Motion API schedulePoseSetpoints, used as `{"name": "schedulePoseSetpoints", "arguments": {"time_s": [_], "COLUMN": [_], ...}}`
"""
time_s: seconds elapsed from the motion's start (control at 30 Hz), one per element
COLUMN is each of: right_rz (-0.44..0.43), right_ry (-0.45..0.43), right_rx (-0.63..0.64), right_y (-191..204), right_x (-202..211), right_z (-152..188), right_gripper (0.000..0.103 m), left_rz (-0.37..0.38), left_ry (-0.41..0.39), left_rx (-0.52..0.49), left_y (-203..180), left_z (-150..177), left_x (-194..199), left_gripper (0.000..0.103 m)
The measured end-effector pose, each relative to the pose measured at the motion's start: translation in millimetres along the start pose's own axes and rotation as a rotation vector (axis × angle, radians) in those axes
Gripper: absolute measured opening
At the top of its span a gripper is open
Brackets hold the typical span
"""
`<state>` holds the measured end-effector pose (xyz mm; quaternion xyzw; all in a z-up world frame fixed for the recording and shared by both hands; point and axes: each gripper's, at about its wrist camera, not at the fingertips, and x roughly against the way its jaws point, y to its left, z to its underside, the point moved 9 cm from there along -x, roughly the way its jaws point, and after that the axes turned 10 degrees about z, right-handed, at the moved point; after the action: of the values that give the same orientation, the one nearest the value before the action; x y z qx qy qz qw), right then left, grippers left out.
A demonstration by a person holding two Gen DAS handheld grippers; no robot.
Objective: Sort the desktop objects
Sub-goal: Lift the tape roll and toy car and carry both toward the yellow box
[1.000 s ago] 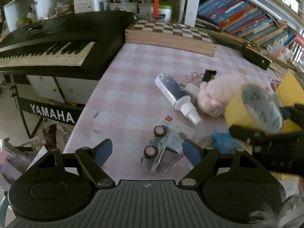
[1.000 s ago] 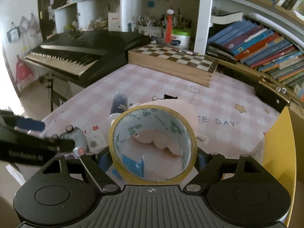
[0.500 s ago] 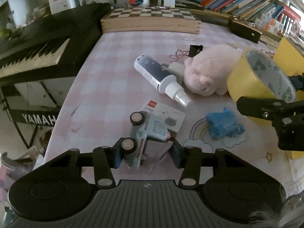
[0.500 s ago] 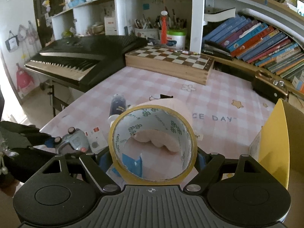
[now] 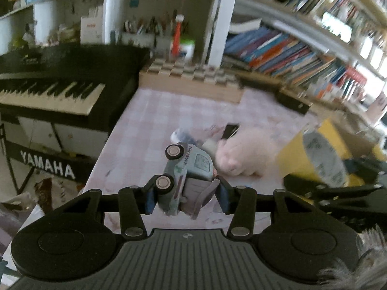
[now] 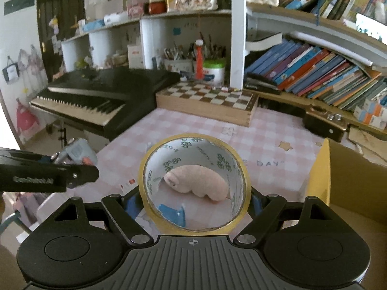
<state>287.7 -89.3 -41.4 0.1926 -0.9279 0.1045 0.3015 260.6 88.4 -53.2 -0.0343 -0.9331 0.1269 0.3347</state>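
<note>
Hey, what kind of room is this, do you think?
Probably a child's study or playroom at home: leaning books on shelves, a Yamaha keyboard beside the table, a chessboard and a pink plush toy.

left gripper (image 5: 186, 199): black linkages, blue pads, silver screws | right gripper (image 6: 193, 203): same, ribbed grey housing

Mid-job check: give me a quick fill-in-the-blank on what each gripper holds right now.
1. The left gripper is shut on a toy ____.
2. The right gripper grips a roll of ____.
3. Through the roll, a pink ____ toy shows on the table.
4. The Yamaha ____ stands left of the table.

Missing: truck; tape; plush; keyboard
</note>
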Motion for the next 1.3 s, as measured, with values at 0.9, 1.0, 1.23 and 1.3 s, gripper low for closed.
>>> {"name": "schedulePoseSetpoints", "arguments": {"time_s": [0.9,1.0,1.23,1.3], "right_rz": [0.095,0.104,0.134,0.143], "right_ry": [0.037,0.050,0.083,0.097], "right_rx": [-0.091,-0.114,-0.163,-0.182], "right_y": [38.7,41.5,46.3,46.1], "right_x": [107.5,116.9,139.3,144.8], "right_z": [66.0,78.3,108.8,118.7], "right_gripper": [0.084,0.084,0.084,0.084], "left_rz": [0.220,0.244,0.290,0.305], "left_ry": [-0.013,0.004,0.041,0.056], "left_rx": [-0.015,-0.027,-0.057,-0.063], "left_y": [-26.8,-31.2,-40.9,-43.7], "left_z": [68.5,80.5,106.9,114.5], "left_x": [107.0,114.9,130.7,133.5], "left_gripper": [0.045,0.045,0.045,0.045]}}
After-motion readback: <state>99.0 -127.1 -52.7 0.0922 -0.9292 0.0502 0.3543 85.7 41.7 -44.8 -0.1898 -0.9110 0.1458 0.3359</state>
